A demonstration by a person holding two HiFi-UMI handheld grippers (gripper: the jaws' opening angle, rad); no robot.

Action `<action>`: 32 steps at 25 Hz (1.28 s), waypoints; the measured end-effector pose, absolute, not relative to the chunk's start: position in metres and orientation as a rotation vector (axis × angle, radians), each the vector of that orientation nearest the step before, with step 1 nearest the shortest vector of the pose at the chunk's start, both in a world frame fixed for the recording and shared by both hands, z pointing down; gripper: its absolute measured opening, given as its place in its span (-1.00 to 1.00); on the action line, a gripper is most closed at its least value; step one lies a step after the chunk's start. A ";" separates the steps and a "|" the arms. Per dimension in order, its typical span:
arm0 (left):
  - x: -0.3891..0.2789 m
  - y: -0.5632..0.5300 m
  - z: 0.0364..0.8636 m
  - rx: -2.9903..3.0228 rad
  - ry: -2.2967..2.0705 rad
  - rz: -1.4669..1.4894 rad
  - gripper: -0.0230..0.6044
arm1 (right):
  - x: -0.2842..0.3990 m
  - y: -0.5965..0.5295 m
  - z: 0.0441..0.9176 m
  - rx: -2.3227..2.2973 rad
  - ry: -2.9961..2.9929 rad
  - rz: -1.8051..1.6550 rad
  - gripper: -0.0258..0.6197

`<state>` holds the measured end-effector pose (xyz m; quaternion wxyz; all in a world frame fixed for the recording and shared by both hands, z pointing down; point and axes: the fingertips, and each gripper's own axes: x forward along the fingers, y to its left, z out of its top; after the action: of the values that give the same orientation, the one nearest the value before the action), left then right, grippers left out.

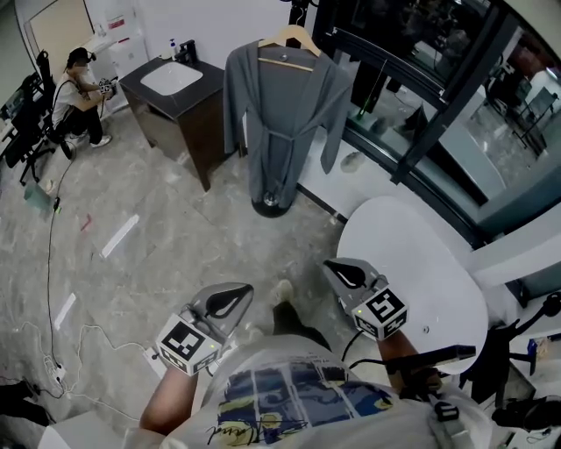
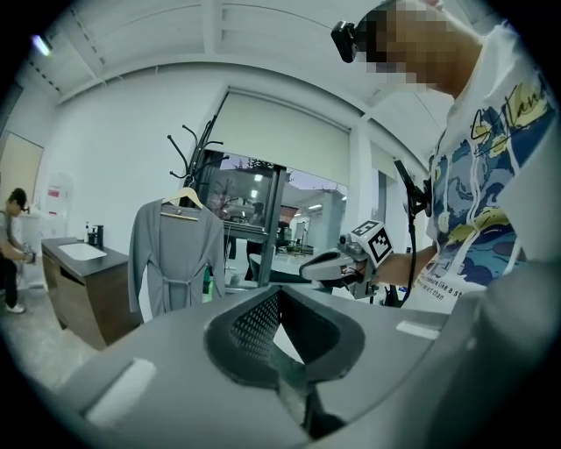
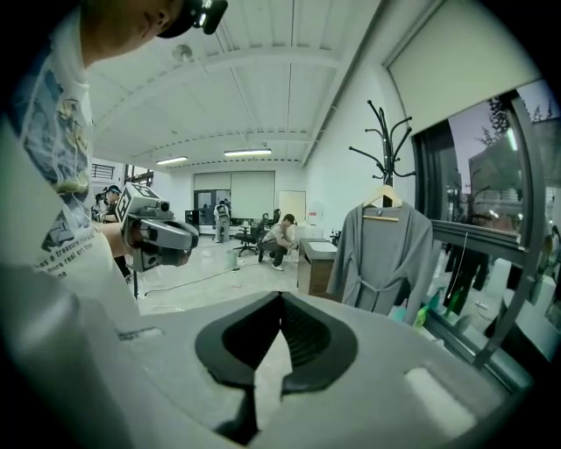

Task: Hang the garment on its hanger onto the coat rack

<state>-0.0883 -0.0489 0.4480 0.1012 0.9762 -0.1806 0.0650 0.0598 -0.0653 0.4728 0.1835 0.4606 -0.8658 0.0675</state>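
Well, from the head view I see the long grey belted robe [image 1: 280, 123] already on its pale wooden hanger [image 1: 294, 39], which hooks onto the black branched coat rack [image 1: 298, 13]; the robe's hem drops to just above the rack's round base. To its left stands a dark wooden cabinet with a white sink top [image 1: 180, 105], and beyond that a person [image 1: 79, 88] crouches by the wall. A round white table [image 1: 412, 263] sits at the right. Both tools are held low near my operator's chest, well apart from the garment: the left gripper [image 1: 246, 288] over the marbled grey floor [image 1: 175, 228], the right gripper [image 1: 328, 265] beside the table's edge. Turning to the left gripper view, its two dark ribbed jaws are pressed together at the tips with nothing pinched; past them the robe [image 2: 175, 254] hangs from the rack [image 2: 195, 153], with the cabinet [image 2: 83, 281] to the left and the right gripper [image 2: 307, 267] to the right. Lastly, in the right gripper view, those jaws are likewise pressed together and hold nothing; the robe [image 3: 381, 254] hangs on the rack [image 3: 386, 140] at the right beside the dark-framed window [image 3: 473, 228], and the left gripper [image 3: 188, 237] shows at the left.
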 end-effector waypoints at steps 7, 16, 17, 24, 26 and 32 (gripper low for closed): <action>-0.083 -0.044 0.451 2.887 -0.504 0.194 -0.92 | 0.050 -0.055 0.472 1.264 -2.453 0.179 -0.92; -0.090 -0.046 0.453 2.892 -0.535 0.192 -0.92 | 0.029 -0.057 0.468 1.189 -2.469 0.118 -0.92; -0.091 -0.047 0.452 2.892 -0.543 0.187 -0.92 | 0.026 -0.057 0.468 1.180 -2.473 0.113 -0.92; -0.095 -0.047 0.453 2.869 -0.542 0.195 -0.92 | 0.016 -0.061 0.465 1.162 -2.502 0.116 -0.92; -0.094 -0.047 0.452 2.868 -0.534 0.194 -0.92 | 0.015 -0.060 0.466 1.153 -2.494 0.113 -0.92; -0.093 -0.049 0.457 2.861 -0.524 0.201 -0.92 | 0.015 -0.064 0.468 1.149 -2.491 0.112 -0.92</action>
<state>-0.0934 -0.0493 0.4566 0.1130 0.9750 -0.1787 0.0685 0.0150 -0.0639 0.4679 0.1968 0.4105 -0.8895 0.0399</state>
